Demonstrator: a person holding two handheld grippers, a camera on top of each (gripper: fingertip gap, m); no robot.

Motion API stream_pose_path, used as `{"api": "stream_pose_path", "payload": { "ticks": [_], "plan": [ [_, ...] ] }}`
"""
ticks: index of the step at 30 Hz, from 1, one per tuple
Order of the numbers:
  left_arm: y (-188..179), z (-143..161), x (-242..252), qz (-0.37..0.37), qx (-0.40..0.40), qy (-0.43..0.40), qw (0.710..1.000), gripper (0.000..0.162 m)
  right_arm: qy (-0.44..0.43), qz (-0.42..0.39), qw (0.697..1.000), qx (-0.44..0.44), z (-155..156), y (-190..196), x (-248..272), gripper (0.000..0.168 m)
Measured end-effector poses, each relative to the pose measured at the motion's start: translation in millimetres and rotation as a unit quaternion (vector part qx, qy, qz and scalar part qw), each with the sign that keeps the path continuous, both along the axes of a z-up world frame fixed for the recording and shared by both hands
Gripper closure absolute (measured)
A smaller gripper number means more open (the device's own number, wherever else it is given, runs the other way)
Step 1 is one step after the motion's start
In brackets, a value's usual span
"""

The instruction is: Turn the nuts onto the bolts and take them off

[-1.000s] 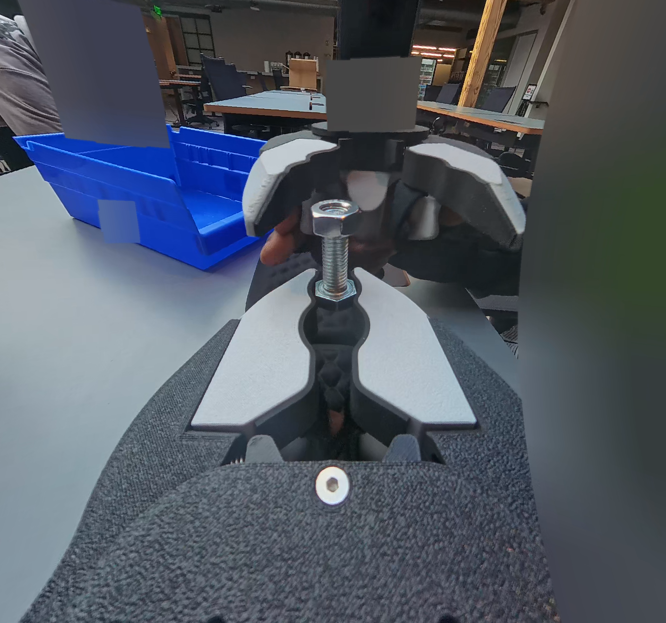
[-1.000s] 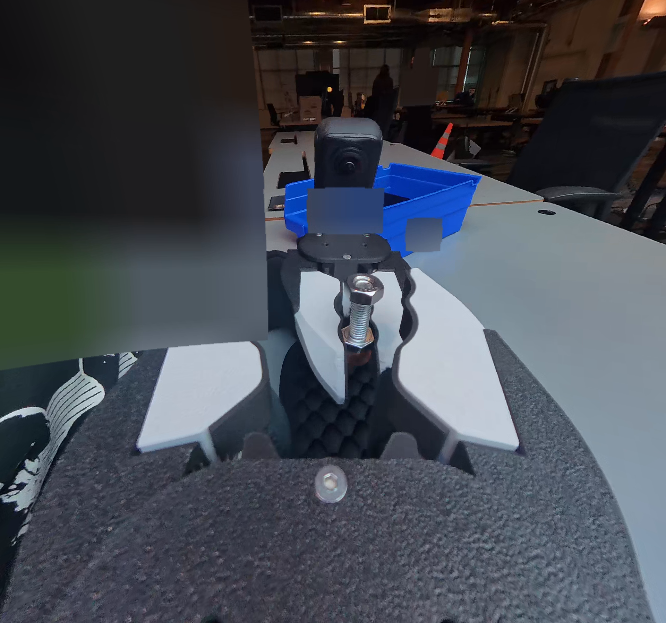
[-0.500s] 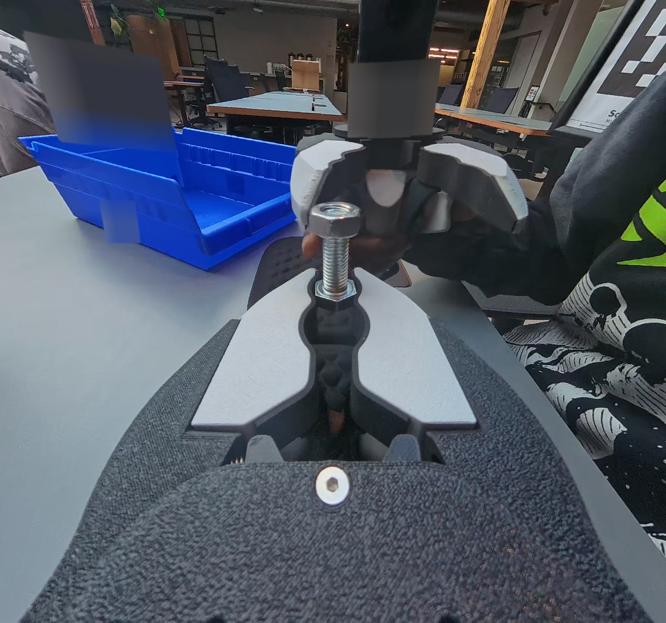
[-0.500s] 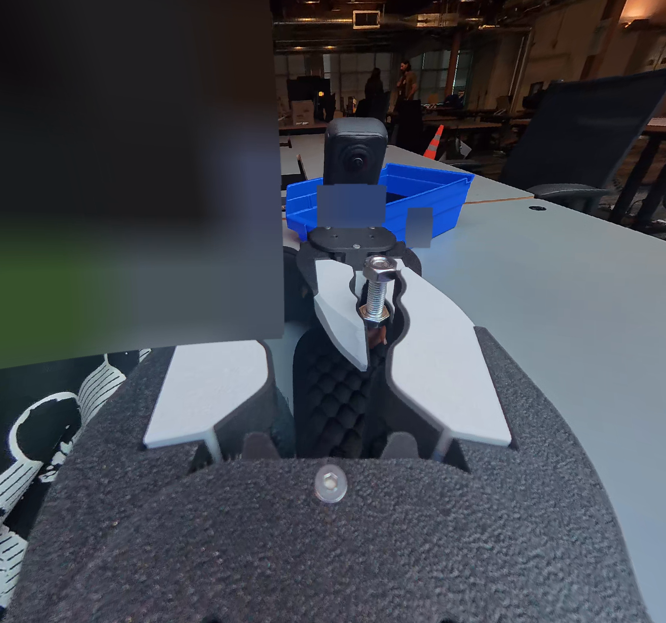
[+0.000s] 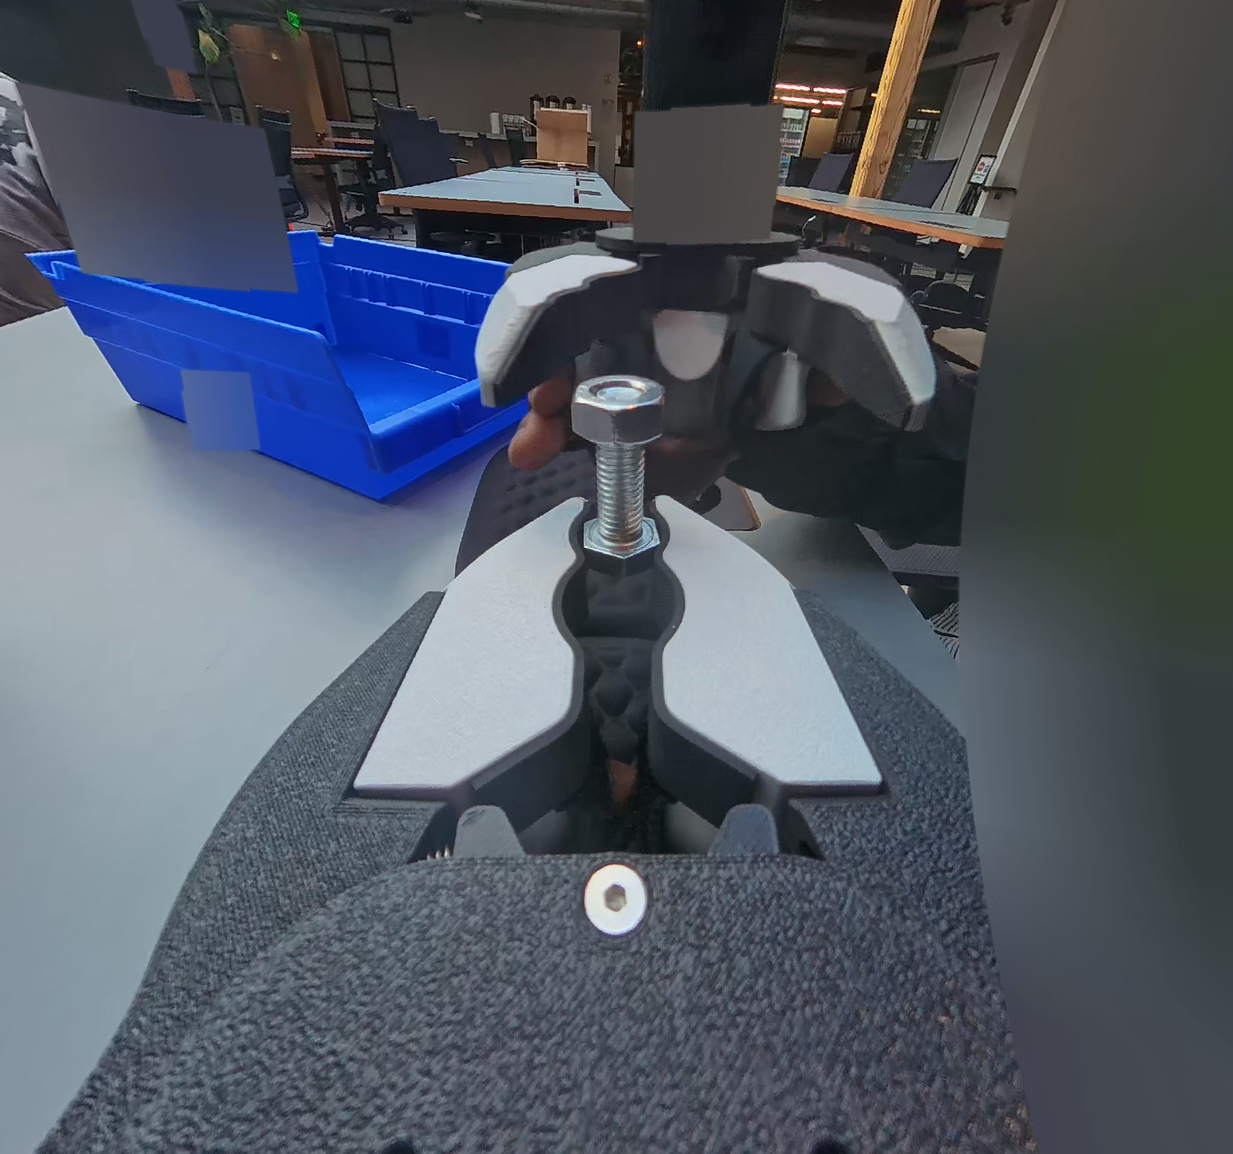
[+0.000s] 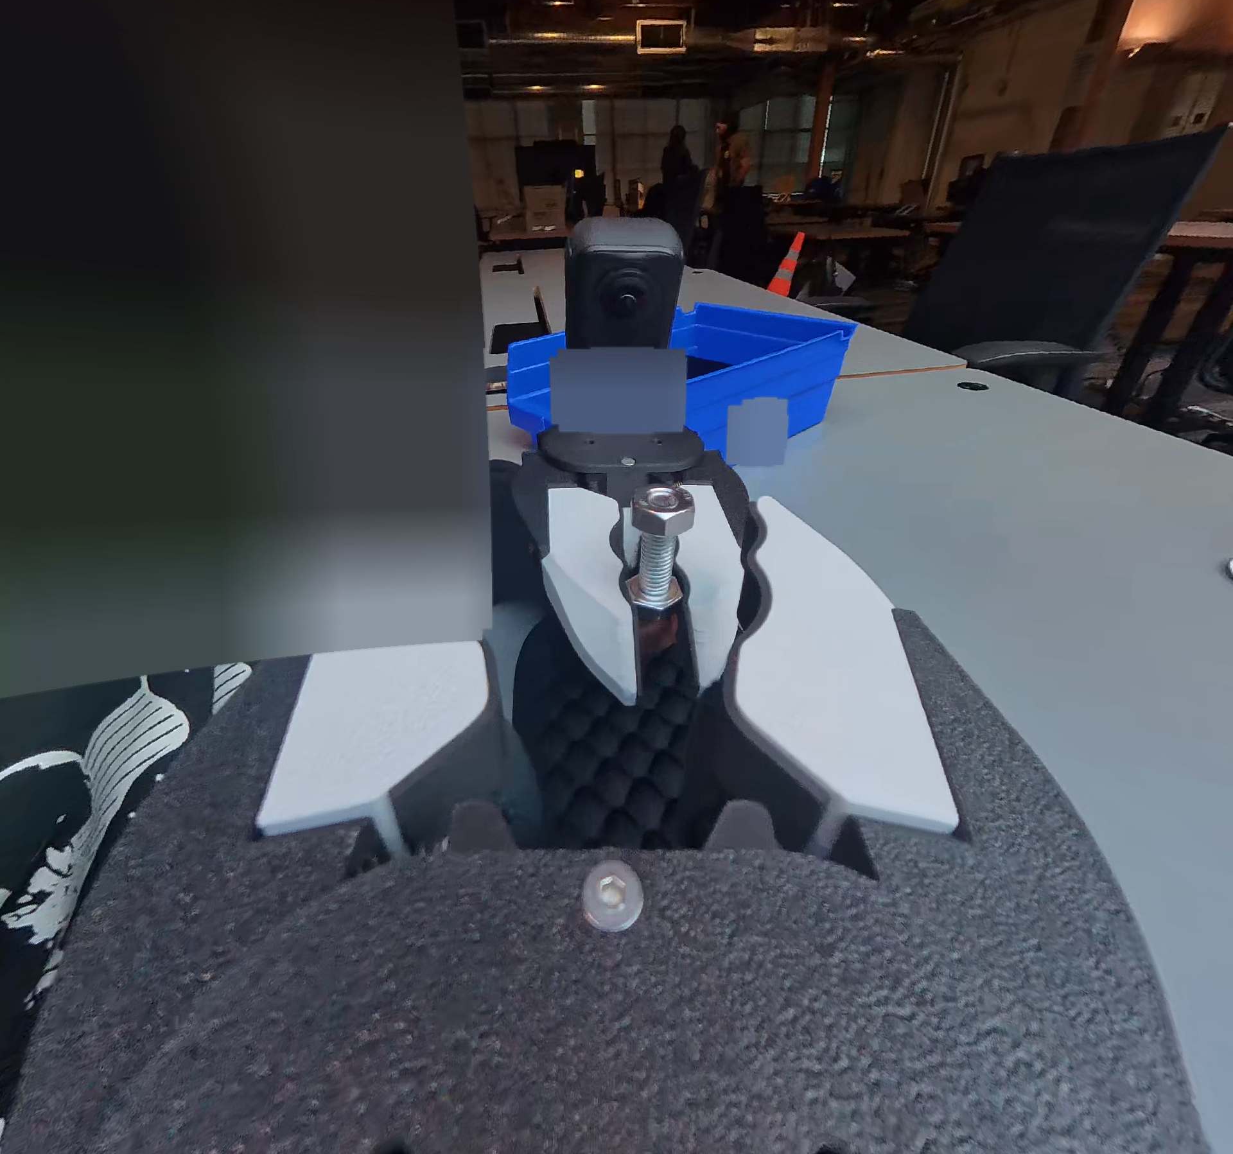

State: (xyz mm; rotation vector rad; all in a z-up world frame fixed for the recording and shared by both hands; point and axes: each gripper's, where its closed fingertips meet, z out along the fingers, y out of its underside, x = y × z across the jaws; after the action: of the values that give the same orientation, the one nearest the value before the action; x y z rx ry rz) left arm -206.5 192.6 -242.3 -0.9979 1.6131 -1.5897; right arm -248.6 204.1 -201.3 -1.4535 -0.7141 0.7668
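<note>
Your left gripper (image 5: pixel 617 521) holds the threaded steel bolt (image 5: pixel 619 488) upright, the hexagonal steel nut (image 5: pixel 617 413) at its top; your right gripper (image 5: pixel 700 348) faces it just behind, the blue plastic bin (image 5: pixel 373 375) sits on the grey table (image 5: pixel 200 588) to your left.

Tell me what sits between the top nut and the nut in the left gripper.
Only bare bolt thread runs between the top nut and the lower nut clamped in the left gripper; nothing else sits there. The left wrist view shows it best.

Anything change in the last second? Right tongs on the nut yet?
Right tongs drifted aside, then swung back toward the nut, open throughout, not gripping it. Left tongs stay shut on the bolt; nut still at the thread's end; blue bin unmoved.
</note>
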Motion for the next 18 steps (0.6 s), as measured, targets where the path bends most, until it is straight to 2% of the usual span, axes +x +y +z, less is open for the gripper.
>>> {"api": "stream_pose_path", "payload": {
  "ticks": [8, 18],
  "plan": [
    [0, 0, 0, 0.000, -0.002, 0.001, 1.000, 0.148, -0.018, 0.043, 0.999, 0.006, -2, 6, -21, 0.100],
    [0, 0, 0, 0.001, -0.001, 0.000, 1.000, 0.148, 0.002, 0.008, 1.000, 0.000, -1, -11, -1, 0.103]
  ]
}}
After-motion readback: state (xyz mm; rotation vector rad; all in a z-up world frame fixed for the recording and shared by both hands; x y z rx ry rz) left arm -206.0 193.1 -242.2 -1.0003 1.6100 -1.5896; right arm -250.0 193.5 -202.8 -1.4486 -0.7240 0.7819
